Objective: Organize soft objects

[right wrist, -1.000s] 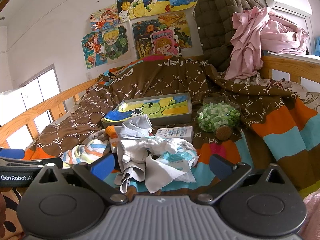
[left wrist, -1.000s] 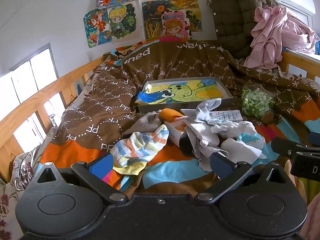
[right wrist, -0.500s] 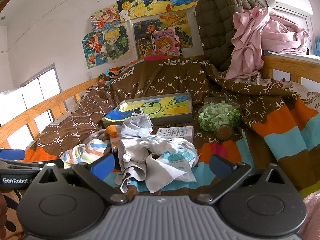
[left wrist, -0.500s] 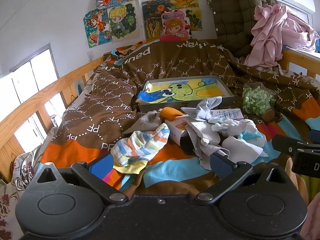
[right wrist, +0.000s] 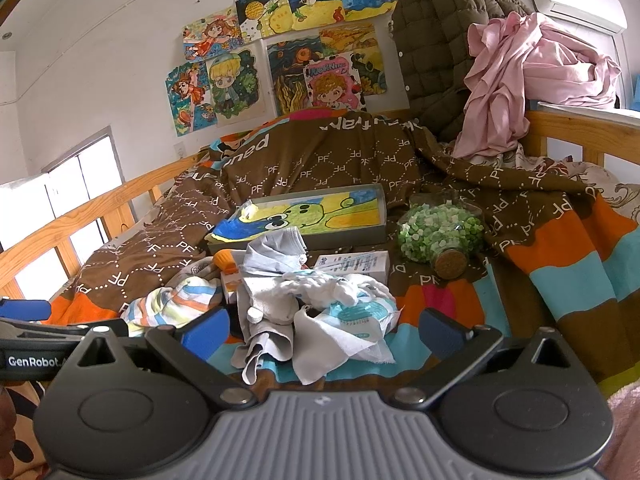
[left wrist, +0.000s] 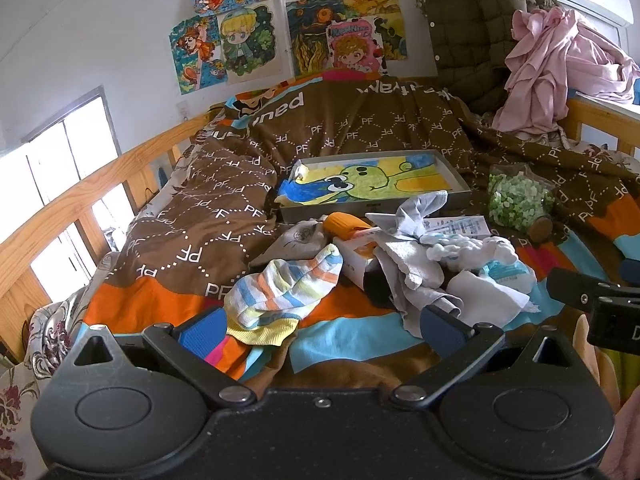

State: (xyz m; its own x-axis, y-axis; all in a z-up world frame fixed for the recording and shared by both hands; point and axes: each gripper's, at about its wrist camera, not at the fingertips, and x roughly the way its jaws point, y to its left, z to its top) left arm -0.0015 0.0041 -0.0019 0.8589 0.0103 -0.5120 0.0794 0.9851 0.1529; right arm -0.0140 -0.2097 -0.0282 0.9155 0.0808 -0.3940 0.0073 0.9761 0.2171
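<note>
A heap of soft things lies on the bed blanket [left wrist: 192, 240]. A striped sock [left wrist: 286, 290] lies at its left; it also shows in the right wrist view [right wrist: 176, 304]. Grey and white socks and cloths [left wrist: 424, 264] lie piled at the right, seen in the right wrist view [right wrist: 304, 308] too. My left gripper [left wrist: 320, 330] is open and empty, just short of the striped sock. My right gripper [right wrist: 324, 330] is open and empty, just short of the grey and white pile.
A grey tray [left wrist: 372, 200] with a drawing lies behind the heap. A jar of green bits [left wrist: 518, 204] lies at the right. Small boxes [right wrist: 352, 264] and an orange object [left wrist: 344, 224] sit in the heap. Wooden rails [left wrist: 80, 200] edge the bed.
Both grippers stay open and nearly still. The left wrist view has tilted up very slightly; nothing on the bed has moved.
</note>
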